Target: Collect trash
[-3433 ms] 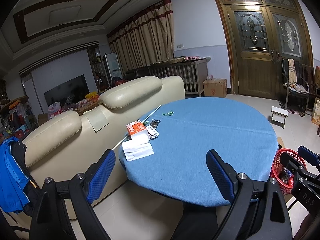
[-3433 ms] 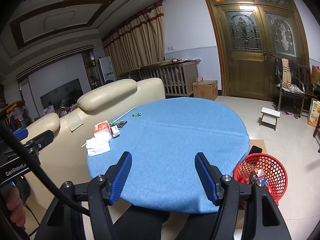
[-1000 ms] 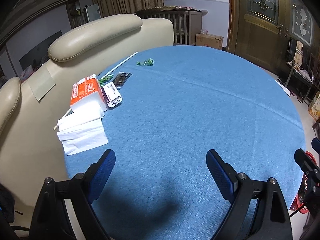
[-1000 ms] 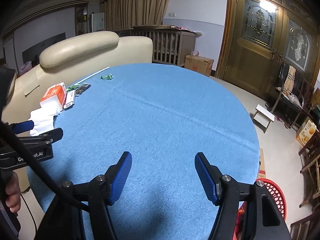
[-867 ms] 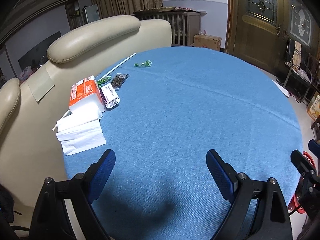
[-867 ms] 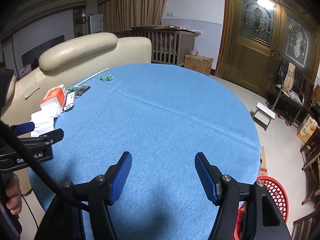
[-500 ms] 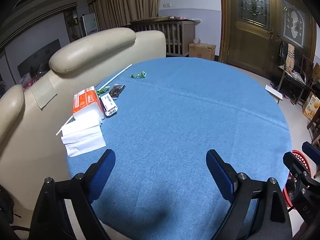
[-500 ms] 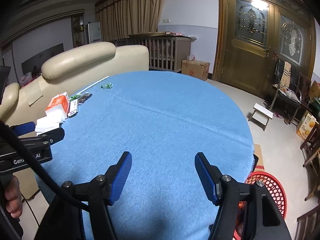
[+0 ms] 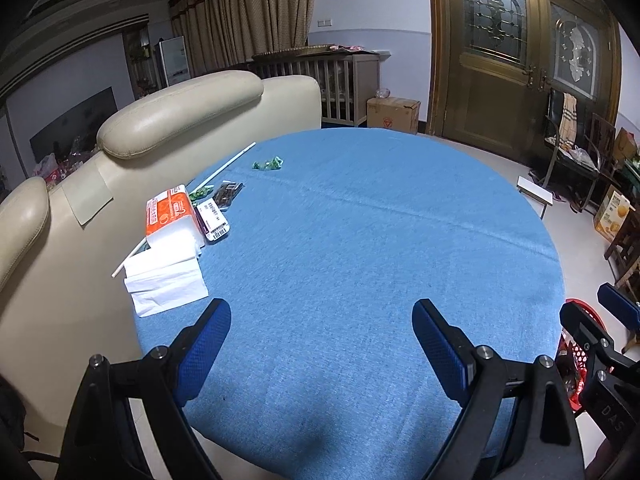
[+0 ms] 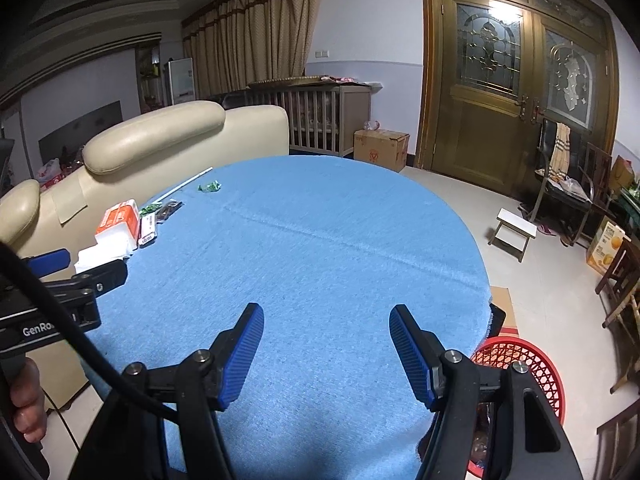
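Blue cloth (image 9: 360,240) lay under my left gripper (image 9: 320,336) and right gripper (image 10: 326,338); both stood open, empty, green wrapper (image 9: 268,164) well beyond.

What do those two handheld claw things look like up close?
Each is a black frame with silver bolts, ending in two fingers faced with ribbed blue pads: the left gripper and the right gripper. The left one's body carries white "GenRo" lettering, with a black cable draped past it.
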